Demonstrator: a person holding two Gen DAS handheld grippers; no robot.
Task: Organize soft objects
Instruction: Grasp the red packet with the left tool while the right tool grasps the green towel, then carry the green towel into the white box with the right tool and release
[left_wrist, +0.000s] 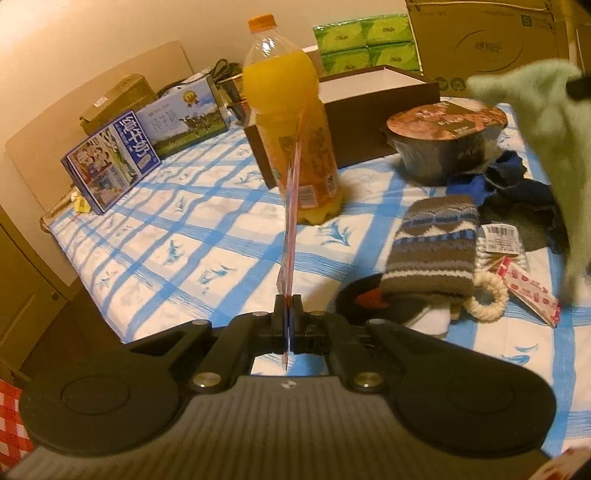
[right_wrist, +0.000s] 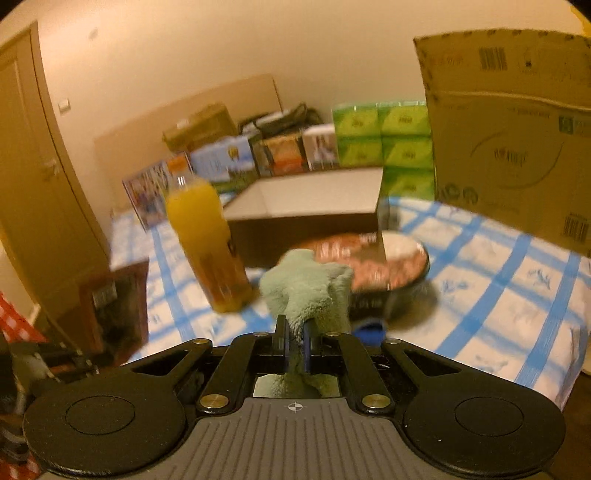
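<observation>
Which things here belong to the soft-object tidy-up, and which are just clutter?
Job: fluffy pale green cloth in right gripper; brown striped knitted sock; dark blue fabric; open brown box.
Clutter: orange juice bottle; instant noodle bowl; milk cartons.

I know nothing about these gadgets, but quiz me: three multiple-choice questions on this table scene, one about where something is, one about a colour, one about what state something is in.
1. Where does the orange juice bottle stand?
A. inside the brown box
B. upright on the checked cloth, in front of the brown box
C. lying beside the milk carton

2. What colour is the soft cloth in the right gripper?
A. pale green
B. red
C. dark blue

3. What state is the left gripper in?
A. wide open, empty
B. shut on the striped sock
C. shut on a thin flat card

Answers:
1 B: its base rests on the blue-checked cloth, the box behind it.
2 A: pale green fleece bulges from between the jaws.
3 C: the card stands edge-on between the closed jaws, while the striped sock lies on the cloth.
</observation>
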